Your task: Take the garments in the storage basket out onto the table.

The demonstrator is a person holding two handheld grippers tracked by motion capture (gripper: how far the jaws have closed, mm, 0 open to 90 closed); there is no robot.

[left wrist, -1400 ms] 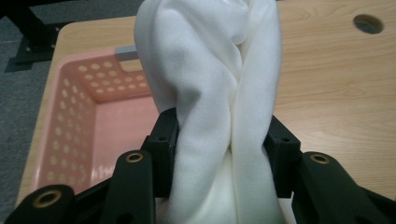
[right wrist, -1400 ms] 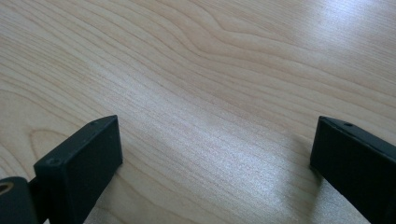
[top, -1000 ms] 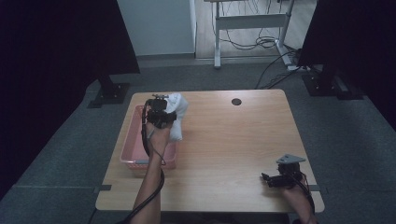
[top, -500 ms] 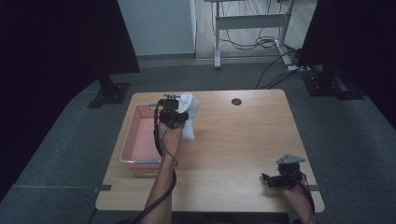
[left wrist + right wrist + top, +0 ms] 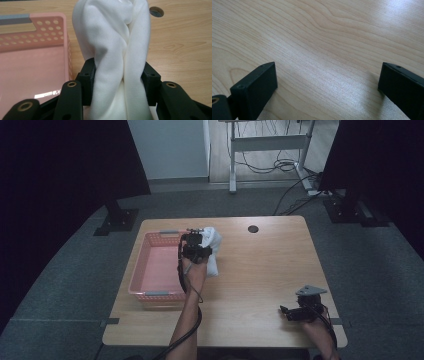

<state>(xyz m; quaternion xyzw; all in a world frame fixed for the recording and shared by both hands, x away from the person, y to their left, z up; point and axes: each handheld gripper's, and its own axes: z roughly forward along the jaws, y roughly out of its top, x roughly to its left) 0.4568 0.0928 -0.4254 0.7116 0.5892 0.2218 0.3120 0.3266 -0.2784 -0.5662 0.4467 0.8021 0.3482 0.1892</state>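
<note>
A bunched white cloth (image 5: 212, 247) hangs from my left gripper (image 5: 196, 251), just right of the pink basket (image 5: 150, 292) and over the wooden table (image 5: 260, 270). In the left gripper view the cloth (image 5: 117, 50) is squeezed between both black jaws, so my left gripper (image 5: 118, 75) is shut on it, with the basket's perforated wall (image 5: 37, 37) to the left. My right gripper (image 5: 295, 312) rests near the table's front right corner. In the right gripper view it (image 5: 325, 82) stands open over bare wood, nothing between its fingers (image 5: 254, 85).
A round cable hole (image 5: 253, 228) sits at the table's far edge. The pink basket holds nothing that I can see. Beyond the table stand dark panels, a stand base (image 5: 116, 220) on the carpet and a desk frame with cables (image 5: 270, 150).
My left gripper has carried the white cloth rightward and away from me, from over the basket to beside its right rim. The right gripper has stayed put.
</note>
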